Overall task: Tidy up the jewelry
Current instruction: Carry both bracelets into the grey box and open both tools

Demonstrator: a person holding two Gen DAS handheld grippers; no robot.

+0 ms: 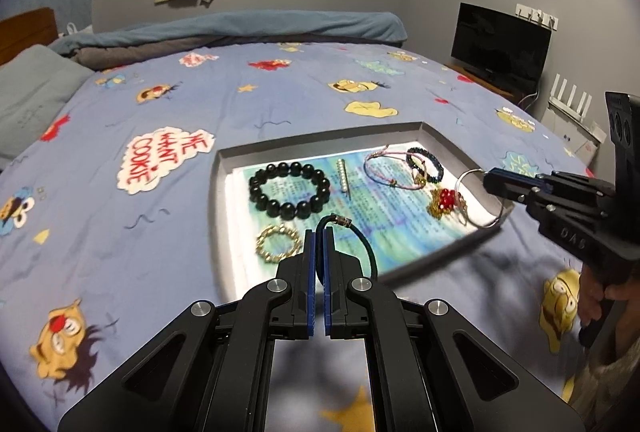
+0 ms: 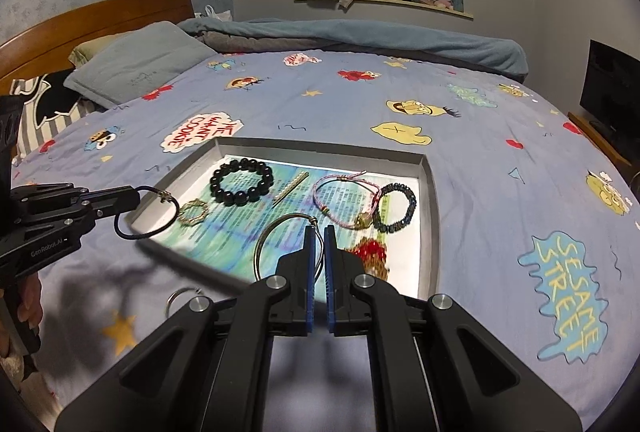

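Observation:
A shallow grey tray (image 1: pixel 320 143) (image 2: pixel 320 144) lined with printed paper lies on the bed. In it lie a black bead bracelet (image 1: pixel 256 188) (image 2: pixel 240 198), a gold chain bracelet (image 1: pixel 262 248) (image 2: pixel 180 214), a pearl bar (image 1: pixel 344 178), a pink cord bracelet (image 2: pixel 344 178), a dark small-bead bracelet (image 2: pixel 410 200) and a red-and-gold brooch (image 1: pixel 444 200). My left gripper (image 1: pixel 319 232) (image 2: pixel 138 195) is shut on a dark cord bracelet (image 1: pixel 370 252) (image 2: pixel 136 237) above the tray's near left corner. Over the tray's right side, my right gripper (image 2: pixel 319 230) (image 1: pixel 486 179) is shut on a thin silver bangle (image 2: pixel 260 240) (image 1: pixel 486 226).
The tray rests on a blue cartoon-print bedspread (image 1: pixel 120 112). A second silver ring (image 2: pixel 172 298) lies on the bedspread near the tray's front edge. Pillows (image 2: pixel 140 64) and a wooden headboard (image 2: pixel 100 12) stand at the left, a folded quilt (image 1: pixel 240 28) behind, a television (image 1: pixel 500 48) at the right.

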